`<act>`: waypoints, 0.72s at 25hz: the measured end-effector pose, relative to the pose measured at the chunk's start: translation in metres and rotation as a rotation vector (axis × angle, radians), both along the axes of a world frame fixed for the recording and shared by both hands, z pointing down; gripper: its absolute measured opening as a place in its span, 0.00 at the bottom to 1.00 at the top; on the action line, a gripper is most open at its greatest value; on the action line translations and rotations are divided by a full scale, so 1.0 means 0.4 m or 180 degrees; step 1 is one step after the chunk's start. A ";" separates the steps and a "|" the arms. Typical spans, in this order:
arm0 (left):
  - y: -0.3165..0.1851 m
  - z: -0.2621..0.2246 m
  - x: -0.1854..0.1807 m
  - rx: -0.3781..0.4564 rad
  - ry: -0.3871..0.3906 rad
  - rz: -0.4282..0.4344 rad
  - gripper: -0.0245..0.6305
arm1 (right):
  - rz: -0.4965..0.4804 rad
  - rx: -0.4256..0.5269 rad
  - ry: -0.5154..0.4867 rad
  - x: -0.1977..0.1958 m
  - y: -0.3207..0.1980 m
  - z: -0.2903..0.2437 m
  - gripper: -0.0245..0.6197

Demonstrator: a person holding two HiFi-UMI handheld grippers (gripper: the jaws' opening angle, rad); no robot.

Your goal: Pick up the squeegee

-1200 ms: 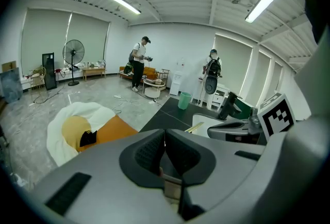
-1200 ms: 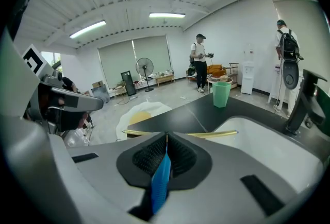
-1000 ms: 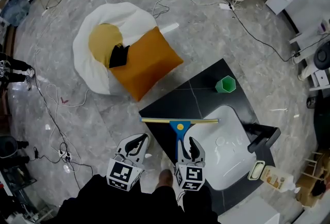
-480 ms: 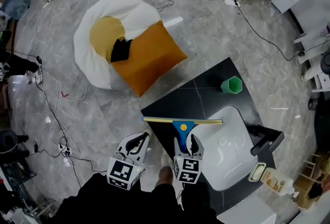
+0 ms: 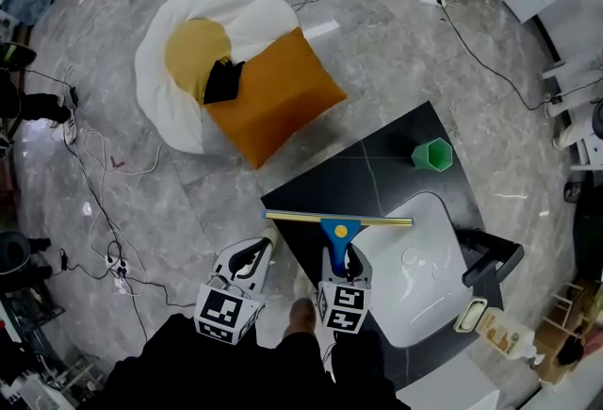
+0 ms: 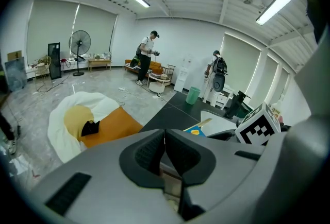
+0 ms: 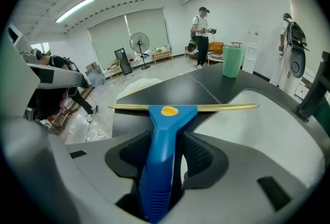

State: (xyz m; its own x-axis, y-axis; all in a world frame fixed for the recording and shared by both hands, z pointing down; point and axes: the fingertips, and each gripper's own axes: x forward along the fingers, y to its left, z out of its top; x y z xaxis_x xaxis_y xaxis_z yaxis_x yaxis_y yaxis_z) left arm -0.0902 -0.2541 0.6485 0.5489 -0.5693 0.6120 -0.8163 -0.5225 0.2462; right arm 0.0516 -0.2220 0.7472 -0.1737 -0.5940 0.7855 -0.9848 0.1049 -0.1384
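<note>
The squeegee (image 5: 339, 227) lies at the lower middle of the head view, its yellow blade crosswise on the black tabletop (image 5: 377, 172) and its blue handle pointing back toward the person, half over the edge of the white sink (image 5: 424, 295). That lie probably explains the approach: the right claw (image 5: 343, 259) comes in along the handle from the bottom of the frame, tilted down, so both sides can take the narrow grip rather than the wide blade. The right gripper view settles what the head view cannot. There the handle (image 7: 165, 130) runs up the centre between the spread pads, which have just been closing in on it, yet a slim gap shows on its right side, so I judge it straddled but not yet pinched. The left claw (image 5: 247, 257) hangs just to the left, off the tabletop and over the floor. Its own view shows it pressed together on nothing (image 6: 165, 151), seemingly kept clear. Only the head view shows the green cup (image 5: 432, 155) standing well apart.
</note>
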 end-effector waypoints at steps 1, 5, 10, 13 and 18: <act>0.000 0.002 -0.004 -0.0008 0.0000 -0.0009 0.07 | -0.0005 0.0001 0.0014 -0.002 0.000 0.000 0.37; -0.003 0.006 -0.012 -0.0022 0.0004 -0.0030 0.07 | 0.0053 -0.0006 0.0045 -0.008 0.001 0.002 0.28; -0.005 0.004 -0.015 -0.0018 0.0007 -0.0032 0.07 | 0.0137 -0.0009 0.0005 -0.004 -0.002 0.002 0.26; -0.004 0.001 -0.015 -0.0009 0.0008 -0.0033 0.07 | 0.0142 -0.0004 -0.0006 -0.003 -0.001 0.001 0.26; -0.002 -0.008 -0.013 0.0029 0.0016 -0.0028 0.07 | 0.0154 -0.0015 -0.0028 -0.003 -0.004 -0.006 0.26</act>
State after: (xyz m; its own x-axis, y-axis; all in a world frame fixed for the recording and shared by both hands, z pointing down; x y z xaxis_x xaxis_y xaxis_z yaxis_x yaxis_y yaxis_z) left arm -0.0955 -0.2551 0.6453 0.5469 -0.5797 0.6040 -0.8197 -0.5176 0.2454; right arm 0.0504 -0.2237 0.7450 -0.1516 -0.5980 0.7870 -0.9875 0.0564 -0.1474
